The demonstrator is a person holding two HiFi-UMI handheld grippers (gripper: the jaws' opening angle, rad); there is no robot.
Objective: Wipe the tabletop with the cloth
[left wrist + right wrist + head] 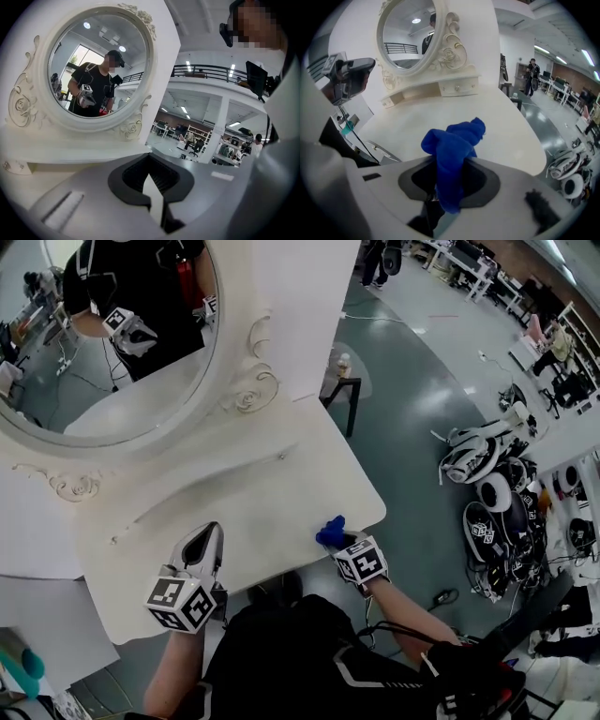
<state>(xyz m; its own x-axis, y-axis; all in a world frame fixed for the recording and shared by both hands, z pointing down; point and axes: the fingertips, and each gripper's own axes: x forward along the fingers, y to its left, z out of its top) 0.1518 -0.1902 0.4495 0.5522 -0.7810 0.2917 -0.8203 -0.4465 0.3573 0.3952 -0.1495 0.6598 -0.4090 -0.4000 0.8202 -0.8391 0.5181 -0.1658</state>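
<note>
A blue cloth (329,532) (454,145) is bunched up between the jaws of my right gripper (336,538) (448,183), which is shut on it at the front right edge of the white tabletop (262,493) (440,112). The cloth sticks up past the jaws; whether it touches the surface I cannot tell. My left gripper (202,547) (151,182) hovers over the front left of the tabletop, jaws closed together with nothing in them, pointing toward the oval mirror (112,334) (98,65).
The mirror's carved white frame and a small drawer shelf (454,86) stand along the back of the table. A dark stool (343,390) and a pile of helmets and gear (497,493) lie on the floor to the right. A teal object (23,667) sits lower left.
</note>
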